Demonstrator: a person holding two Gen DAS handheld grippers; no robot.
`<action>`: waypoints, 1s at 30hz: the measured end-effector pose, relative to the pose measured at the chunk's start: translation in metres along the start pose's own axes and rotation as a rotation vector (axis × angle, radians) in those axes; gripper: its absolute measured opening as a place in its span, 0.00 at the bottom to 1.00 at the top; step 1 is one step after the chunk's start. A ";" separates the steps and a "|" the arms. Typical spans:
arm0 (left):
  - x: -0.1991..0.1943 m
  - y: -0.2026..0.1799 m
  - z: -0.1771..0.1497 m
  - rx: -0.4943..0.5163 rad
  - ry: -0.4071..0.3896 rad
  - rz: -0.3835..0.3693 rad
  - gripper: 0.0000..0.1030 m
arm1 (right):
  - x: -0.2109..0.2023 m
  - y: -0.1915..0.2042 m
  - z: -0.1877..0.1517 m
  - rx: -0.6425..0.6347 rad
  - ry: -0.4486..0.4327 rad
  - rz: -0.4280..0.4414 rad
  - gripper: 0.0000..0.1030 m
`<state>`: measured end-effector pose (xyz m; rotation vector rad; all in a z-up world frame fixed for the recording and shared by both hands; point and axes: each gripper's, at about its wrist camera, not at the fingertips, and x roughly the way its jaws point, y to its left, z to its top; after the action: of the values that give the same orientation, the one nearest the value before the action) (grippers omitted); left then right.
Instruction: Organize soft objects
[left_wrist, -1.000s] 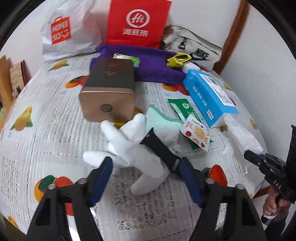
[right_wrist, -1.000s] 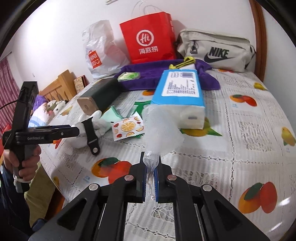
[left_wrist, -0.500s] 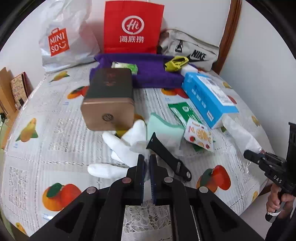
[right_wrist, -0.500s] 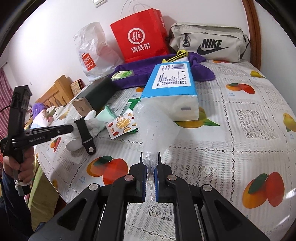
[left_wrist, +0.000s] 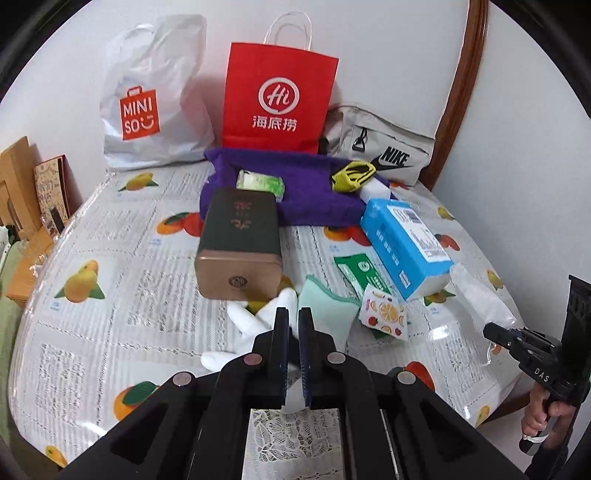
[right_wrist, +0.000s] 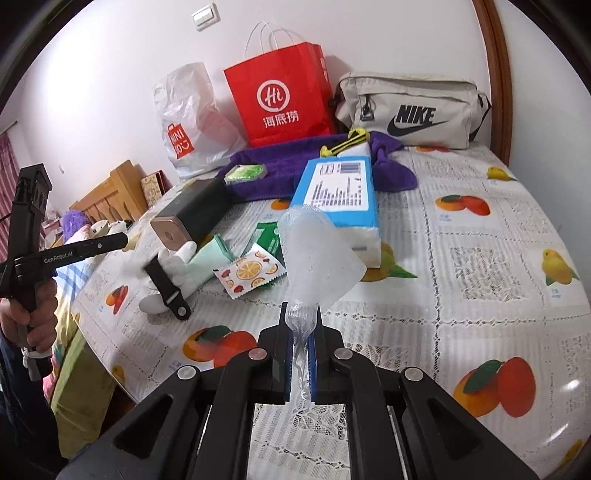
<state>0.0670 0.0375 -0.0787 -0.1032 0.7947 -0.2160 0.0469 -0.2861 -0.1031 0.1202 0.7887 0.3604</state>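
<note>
A white glove (left_wrist: 246, 322) lies on the table in front of a dark tin, with a black strap (right_wrist: 167, 290) across it and a mint cloth (left_wrist: 325, 312) beside it. My left gripper (left_wrist: 291, 325) is shut and empty, raised above the glove; from the right wrist view it (right_wrist: 123, 240) hangs clear over the glove (right_wrist: 173, 264). My right gripper (right_wrist: 301, 325) is shut on the twisted end of a clear plastic bag (right_wrist: 317, 254), held above the table; the bag (left_wrist: 480, 295) also shows at the right of the left wrist view.
A blue tissue pack (left_wrist: 402, 243), a fruit-print sachet (left_wrist: 384, 314), a green packet (left_wrist: 364, 275) and the dark tin (left_wrist: 240, 243) crowd mid-table. A purple towel (left_wrist: 306, 192), red paper bag (left_wrist: 279, 103), white Miniso bag (left_wrist: 147, 107) and Nike pouch (right_wrist: 410, 110) line the back wall.
My left gripper closed without gripping the glove, then pulled back and up from it. The right gripper kept hold of the plastic bag and lifted slightly.
</note>
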 end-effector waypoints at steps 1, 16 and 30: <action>-0.003 0.000 0.002 0.000 -0.007 -0.001 0.06 | -0.002 0.001 0.001 -0.004 -0.003 -0.003 0.07; 0.032 0.017 -0.021 -0.027 0.073 0.065 0.39 | 0.003 0.004 -0.014 -0.026 0.045 -0.012 0.07; 0.051 0.022 -0.020 -0.045 0.089 -0.044 0.05 | 0.030 -0.001 -0.021 -0.009 0.120 -0.020 0.07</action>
<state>0.0908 0.0473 -0.1318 -0.1542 0.8870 -0.2457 0.0517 -0.2771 -0.1376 0.0827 0.9063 0.3547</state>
